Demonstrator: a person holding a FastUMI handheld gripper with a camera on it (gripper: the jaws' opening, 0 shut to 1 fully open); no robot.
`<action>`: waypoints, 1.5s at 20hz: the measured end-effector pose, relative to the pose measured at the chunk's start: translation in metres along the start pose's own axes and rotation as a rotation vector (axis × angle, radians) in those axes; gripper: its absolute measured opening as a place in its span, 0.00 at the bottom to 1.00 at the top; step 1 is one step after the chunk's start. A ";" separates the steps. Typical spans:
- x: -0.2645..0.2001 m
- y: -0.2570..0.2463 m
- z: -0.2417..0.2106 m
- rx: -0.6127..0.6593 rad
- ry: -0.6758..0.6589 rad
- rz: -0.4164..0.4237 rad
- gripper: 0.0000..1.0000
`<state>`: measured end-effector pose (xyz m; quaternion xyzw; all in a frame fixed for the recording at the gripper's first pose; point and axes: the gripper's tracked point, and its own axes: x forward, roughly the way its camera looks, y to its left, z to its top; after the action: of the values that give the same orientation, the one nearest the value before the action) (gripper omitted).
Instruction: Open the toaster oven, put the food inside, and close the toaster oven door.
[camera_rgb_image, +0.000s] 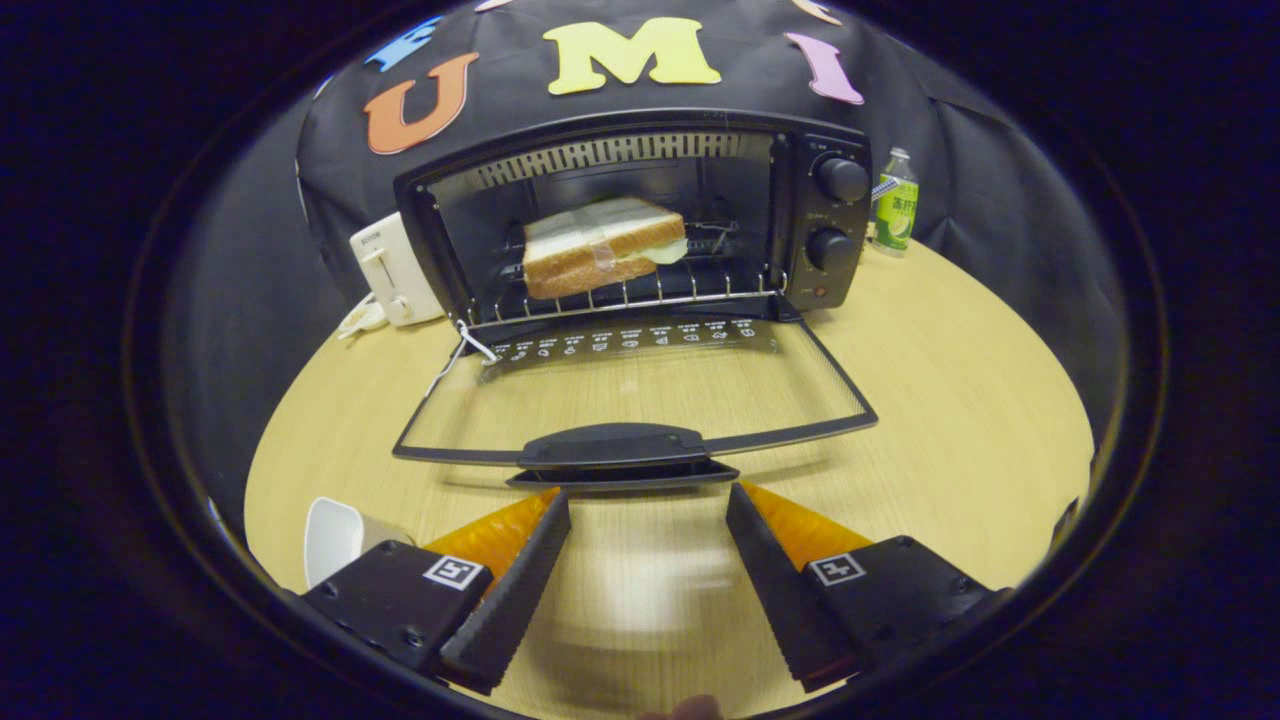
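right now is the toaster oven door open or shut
Open: the door lies folded down flat, its handle just ahead of the open claw, sandwich on the rack.

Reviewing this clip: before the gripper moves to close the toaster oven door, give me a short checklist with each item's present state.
1. Sandwich lies on the rack inside the toaster oven: ok.
2. Nothing sticks out over the door hinge line: ok.
3. Door is folded fully down, glass free of objects: ok.
4. Gripper is open with nothing between its fingers: ok.
5. Fingers line up with the door handle, just ahead of them: ok.
6. Fingertips low enough to get under the handle: cannot tell.
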<state>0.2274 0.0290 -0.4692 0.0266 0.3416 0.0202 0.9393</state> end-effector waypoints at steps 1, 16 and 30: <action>-0.003 0.001 0.003 -0.008 -0.005 0.001 1.00; -0.054 0.019 0.140 -0.096 -0.232 0.010 1.00; -0.269 0.039 0.303 -0.069 -0.577 0.090 1.00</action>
<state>0.2153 0.0423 -0.0622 0.0143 0.0578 0.0650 0.9961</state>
